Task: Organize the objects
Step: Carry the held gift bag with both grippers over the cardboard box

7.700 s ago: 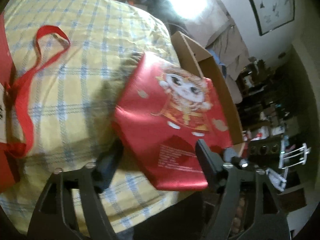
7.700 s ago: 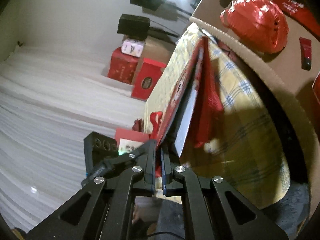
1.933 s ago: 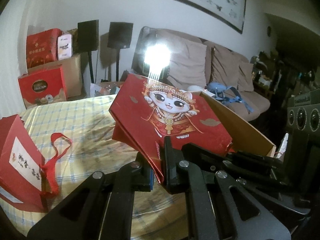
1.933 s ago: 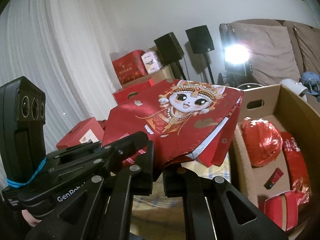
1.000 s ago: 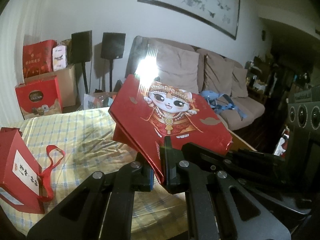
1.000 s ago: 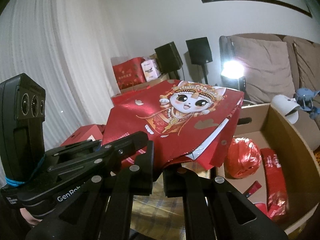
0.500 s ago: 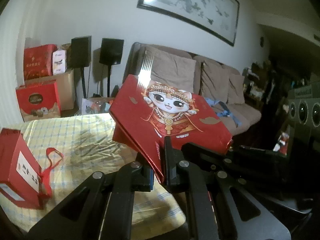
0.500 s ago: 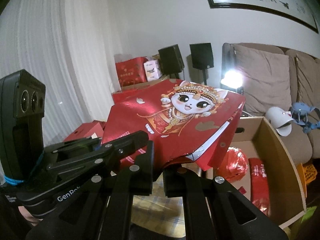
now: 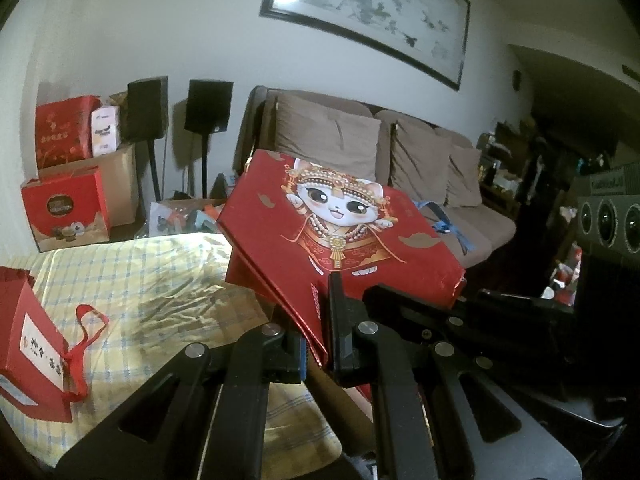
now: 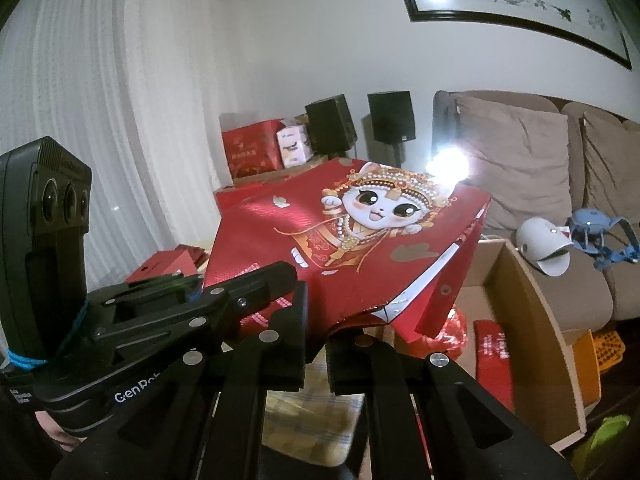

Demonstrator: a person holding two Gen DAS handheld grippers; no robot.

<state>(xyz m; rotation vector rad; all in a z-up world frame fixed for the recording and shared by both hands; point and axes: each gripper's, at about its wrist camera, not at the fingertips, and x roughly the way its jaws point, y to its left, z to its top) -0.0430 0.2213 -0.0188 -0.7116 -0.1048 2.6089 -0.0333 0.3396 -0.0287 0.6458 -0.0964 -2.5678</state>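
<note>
Both the left gripper [image 9: 318, 344] and right gripper [image 10: 316, 354] pinch the near edge of the red cat-printed gift bag [image 9: 340, 236], holding it flat in the air above the yellow checked tablecloth [image 9: 160, 280]. Its spread panel blocks part of the cardboard box [image 10: 532, 320] at right; another red bag [image 9: 32, 344] sits on the cloth at far left.

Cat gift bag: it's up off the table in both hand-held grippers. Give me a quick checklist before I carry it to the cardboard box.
1. Left hand-held gripper shut on cat gift bag: ok.
2. Right hand-held gripper shut on the bag's lower edge: ok.
3. Bag clear of the checked tablecloth: ok.
4. Cardboard box open: ok.
5. Room in the box beside the red items: cannot tell.
6. Bag flattened: not ok, one side gapes.
</note>
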